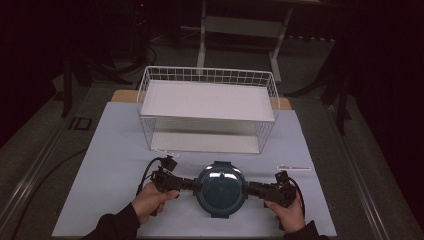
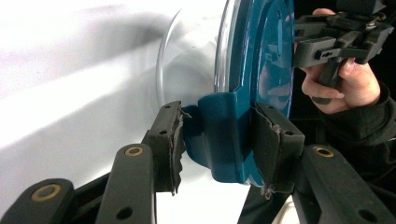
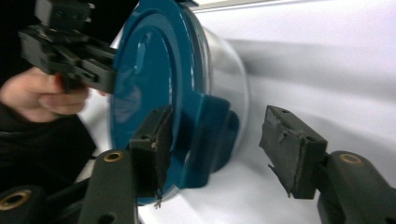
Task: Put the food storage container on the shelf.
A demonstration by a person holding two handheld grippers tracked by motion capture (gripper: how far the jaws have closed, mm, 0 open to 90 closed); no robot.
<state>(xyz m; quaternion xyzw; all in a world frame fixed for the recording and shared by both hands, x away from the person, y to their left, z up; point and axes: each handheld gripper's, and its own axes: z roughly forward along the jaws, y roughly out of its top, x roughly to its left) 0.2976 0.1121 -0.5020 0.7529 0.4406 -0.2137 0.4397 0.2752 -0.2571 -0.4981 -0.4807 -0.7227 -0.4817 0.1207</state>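
The high view looks forward and down from above the person's side of the table point(image 1: 120, 150), taking in its whole top from afar. The 2 gripper views sit close, each looking along its own tongs from opposite sides at the blue-lidded container point(image 1: 220, 189) point(image 2: 252, 93) point(image 3: 159, 84), which all 3 views share.

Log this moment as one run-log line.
left gripper: shut on container lid tab | right gripper: open around opposite tab, one pad off | container: on table before wire basket
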